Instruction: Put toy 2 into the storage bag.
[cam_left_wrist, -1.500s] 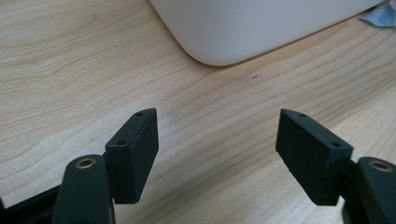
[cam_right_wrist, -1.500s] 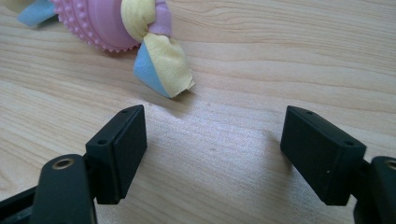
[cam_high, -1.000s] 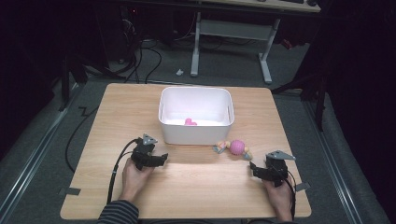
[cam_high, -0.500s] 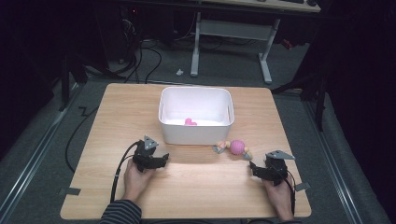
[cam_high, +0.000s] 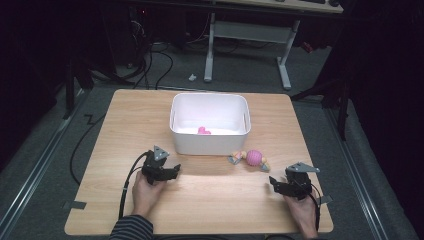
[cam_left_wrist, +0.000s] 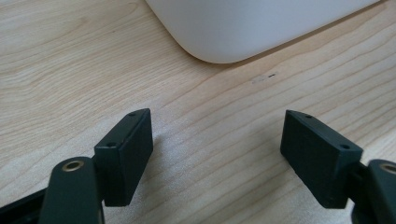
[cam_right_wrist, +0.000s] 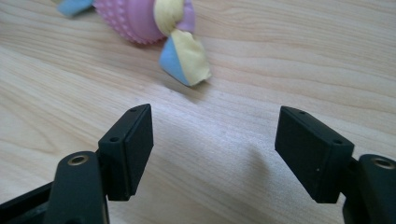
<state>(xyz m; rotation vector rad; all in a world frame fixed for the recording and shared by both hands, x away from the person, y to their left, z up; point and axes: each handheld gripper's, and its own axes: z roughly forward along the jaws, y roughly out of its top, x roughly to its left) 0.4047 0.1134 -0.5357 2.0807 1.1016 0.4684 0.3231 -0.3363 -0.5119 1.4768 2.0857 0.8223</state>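
Right tool (cam_high: 278, 184) stands wide and empty, its jaws having just been closing, pink ball toy (cam_high: 254, 158) at its 11 o'clock; left tool (cam_high: 171, 173) wide, empty, near white bin (cam_high: 210, 142).

Both grippers are black. The left gripper (cam_high: 170, 172) and right gripper (cam_high: 278, 184) each carry a grey three-cornered plate on top and trail a black cable. Their fingers (cam_left_wrist: 125, 156) are flat rectangular blocks with small screw holes and brass-coloured pivot rivets. A striped sleeve (cam_high: 131, 228) covers the left forearm.
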